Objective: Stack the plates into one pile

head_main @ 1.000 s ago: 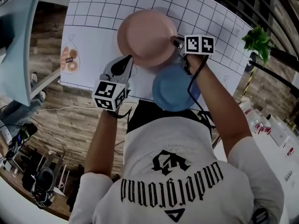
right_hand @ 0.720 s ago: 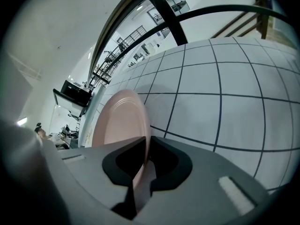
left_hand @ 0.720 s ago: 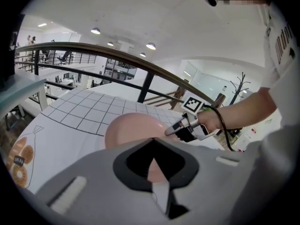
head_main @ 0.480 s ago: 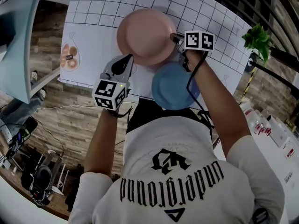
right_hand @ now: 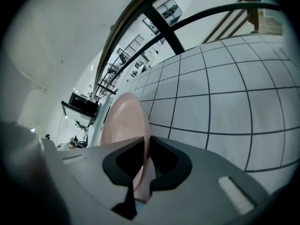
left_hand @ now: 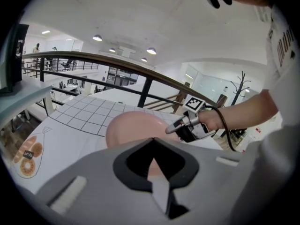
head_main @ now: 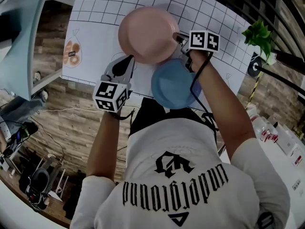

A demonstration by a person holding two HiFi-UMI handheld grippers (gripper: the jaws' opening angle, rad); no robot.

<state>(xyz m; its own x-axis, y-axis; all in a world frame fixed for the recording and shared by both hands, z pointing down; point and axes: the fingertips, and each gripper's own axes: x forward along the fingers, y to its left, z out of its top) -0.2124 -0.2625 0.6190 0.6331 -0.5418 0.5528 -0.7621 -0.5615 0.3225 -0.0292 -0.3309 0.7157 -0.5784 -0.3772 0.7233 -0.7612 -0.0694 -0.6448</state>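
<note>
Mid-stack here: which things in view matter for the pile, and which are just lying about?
Job: round pink plate, gripped at its rim by the right tongs; round blue plate.
Lying about: green leafy plant; doughnut picture on the white gridded mat.

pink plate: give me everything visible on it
The pink plate is round, plain and matte pale pink, with a shallow raised rim; it may be plastic. It is empty. The right tongs have just been closing and now pinch its right rim; nothing else grips it. It lies over the grid mat, and its near edge overlaps the blue plate in the head view. Whether it touches either is unclear.
</note>
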